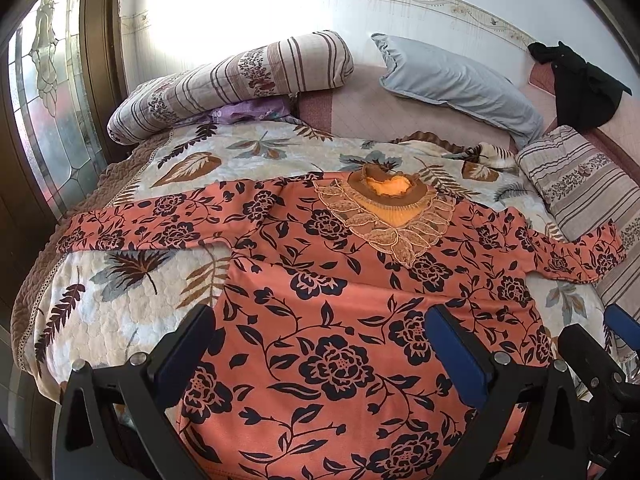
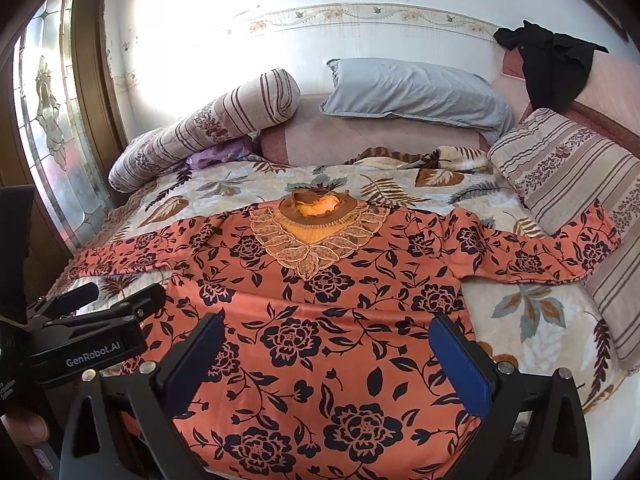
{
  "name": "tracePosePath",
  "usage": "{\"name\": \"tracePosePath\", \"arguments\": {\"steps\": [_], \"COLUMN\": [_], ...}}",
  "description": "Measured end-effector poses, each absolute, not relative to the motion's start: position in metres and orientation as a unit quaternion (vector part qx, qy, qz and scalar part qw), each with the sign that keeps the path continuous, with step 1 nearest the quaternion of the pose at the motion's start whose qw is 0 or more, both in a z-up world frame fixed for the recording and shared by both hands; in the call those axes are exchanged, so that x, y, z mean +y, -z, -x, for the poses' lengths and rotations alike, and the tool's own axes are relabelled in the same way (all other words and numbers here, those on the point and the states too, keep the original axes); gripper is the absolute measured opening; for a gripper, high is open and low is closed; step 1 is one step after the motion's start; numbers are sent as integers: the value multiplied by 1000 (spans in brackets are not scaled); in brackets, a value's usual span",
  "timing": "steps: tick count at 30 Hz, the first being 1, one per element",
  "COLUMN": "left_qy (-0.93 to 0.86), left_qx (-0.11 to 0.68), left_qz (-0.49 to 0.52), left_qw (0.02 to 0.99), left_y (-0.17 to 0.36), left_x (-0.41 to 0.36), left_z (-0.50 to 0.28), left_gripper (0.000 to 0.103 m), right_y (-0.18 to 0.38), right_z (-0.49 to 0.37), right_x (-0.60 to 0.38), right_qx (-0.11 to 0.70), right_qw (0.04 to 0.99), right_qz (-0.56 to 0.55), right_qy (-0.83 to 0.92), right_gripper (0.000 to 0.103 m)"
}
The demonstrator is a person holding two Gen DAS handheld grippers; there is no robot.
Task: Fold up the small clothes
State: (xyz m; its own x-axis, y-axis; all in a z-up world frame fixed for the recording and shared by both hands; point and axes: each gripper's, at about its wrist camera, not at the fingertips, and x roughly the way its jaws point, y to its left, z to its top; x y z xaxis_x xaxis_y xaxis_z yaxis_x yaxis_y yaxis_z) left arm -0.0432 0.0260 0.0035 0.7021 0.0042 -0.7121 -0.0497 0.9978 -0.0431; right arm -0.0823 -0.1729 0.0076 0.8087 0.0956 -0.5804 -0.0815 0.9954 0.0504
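Floral top [image 1: 340, 300] lies flat beneath left claw [image 1: 320, 344] and right claw [image 2: 328, 356], both wide apart, empty.

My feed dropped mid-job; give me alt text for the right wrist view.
An orange long-sleeved top with black flowers lies flat, sleeves spread, on a leaf-patterned quilt. The right tongs hang open over its lower half; the left tongs show at left.

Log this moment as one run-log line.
stage: pre-fold | floral top: spread flat on bedspread, sleeves out | left gripper: open, above hem | right gripper: open, above hem
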Motion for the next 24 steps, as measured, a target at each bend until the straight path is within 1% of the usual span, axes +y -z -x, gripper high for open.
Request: {"name": "tracePosePath", "arguments": {"steps": [3, 21, 24], "left_qy": [-16, -16, -13], "left_qx": [386, 384, 393], "left_qz": [29, 31, 52], "left_qw": [922, 923, 918], "left_y": [-3, -3, 5], "left_x": [26, 28, 40], "left_z": [43, 43, 38], "left_gripper": [103, 103, 103], "right_y": [-8, -6, 0], "right_z": [82, 76, 67], "right_x": [-174, -174, -195], "right_qx": [318, 314, 327], "right_qw": [947, 948, 941], "right_qz": [-14, -25, -59], "right_qy": [-47, -52, -61], "right_gripper": [103, 103, 103]}}
